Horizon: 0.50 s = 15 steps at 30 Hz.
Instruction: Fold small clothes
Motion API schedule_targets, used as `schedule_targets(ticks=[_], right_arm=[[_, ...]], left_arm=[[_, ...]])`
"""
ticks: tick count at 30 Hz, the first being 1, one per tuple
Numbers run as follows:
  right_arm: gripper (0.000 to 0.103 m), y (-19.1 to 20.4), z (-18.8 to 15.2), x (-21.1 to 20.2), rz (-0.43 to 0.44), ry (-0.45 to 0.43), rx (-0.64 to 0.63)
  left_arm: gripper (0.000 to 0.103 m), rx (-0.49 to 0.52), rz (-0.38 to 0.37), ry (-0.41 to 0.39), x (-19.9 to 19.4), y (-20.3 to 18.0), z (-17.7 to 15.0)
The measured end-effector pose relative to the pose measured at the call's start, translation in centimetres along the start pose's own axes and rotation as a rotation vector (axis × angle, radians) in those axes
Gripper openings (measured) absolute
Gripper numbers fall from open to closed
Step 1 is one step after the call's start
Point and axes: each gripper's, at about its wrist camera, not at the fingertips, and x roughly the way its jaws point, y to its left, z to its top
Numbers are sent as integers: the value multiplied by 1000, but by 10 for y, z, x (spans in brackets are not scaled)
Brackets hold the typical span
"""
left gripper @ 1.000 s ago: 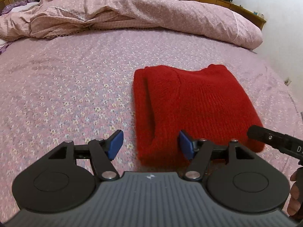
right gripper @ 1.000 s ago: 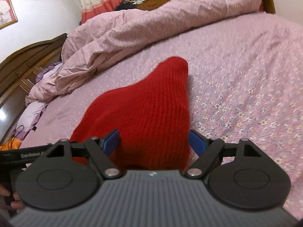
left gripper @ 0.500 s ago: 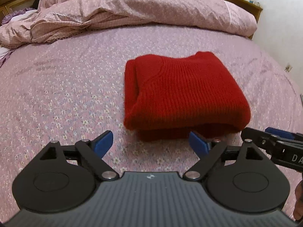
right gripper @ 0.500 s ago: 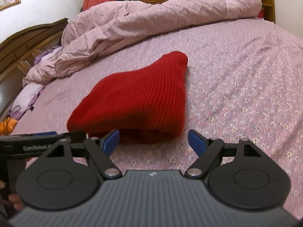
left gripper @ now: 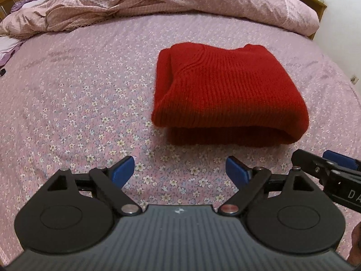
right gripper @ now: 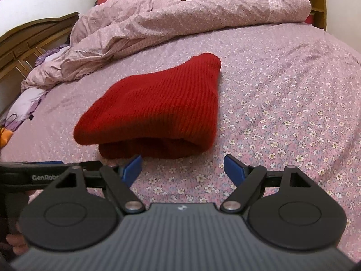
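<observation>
A red knitted sweater [left gripper: 225, 90] lies folded into a thick rectangle on the flowered pink bedsheet [left gripper: 79, 94]. My left gripper [left gripper: 179, 171] stands open just short of its near edge, with only sheet between the blue pads. In the right wrist view the same sweater [right gripper: 158, 110] lies ahead, and my right gripper [right gripper: 182, 169] is open in front of its folded edge, holding nothing. The right gripper's tip [left gripper: 327, 162] shows at the right edge of the left wrist view.
A crumpled pink duvet [left gripper: 158, 2] is heaped along the far side of the bed. A wooden headboard [right gripper: 29, 43] and cabinets stand behind it. Purple cloth [right gripper: 24, 103] lies at the far left. A person's fingers [right gripper: 13, 241] hold the left tool.
Both grippers have pulled back from the sweater toward the near side, so its folded edge now lies clear of the pads. The left jaws have spread wider.
</observation>
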Motion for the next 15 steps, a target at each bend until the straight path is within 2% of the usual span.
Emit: schedule_targets(ticks=[15], right_arm=[[81, -2, -1, 3, 10, 17, 20]], left_arm=[[91, 4, 16, 16, 3, -2, -1]])
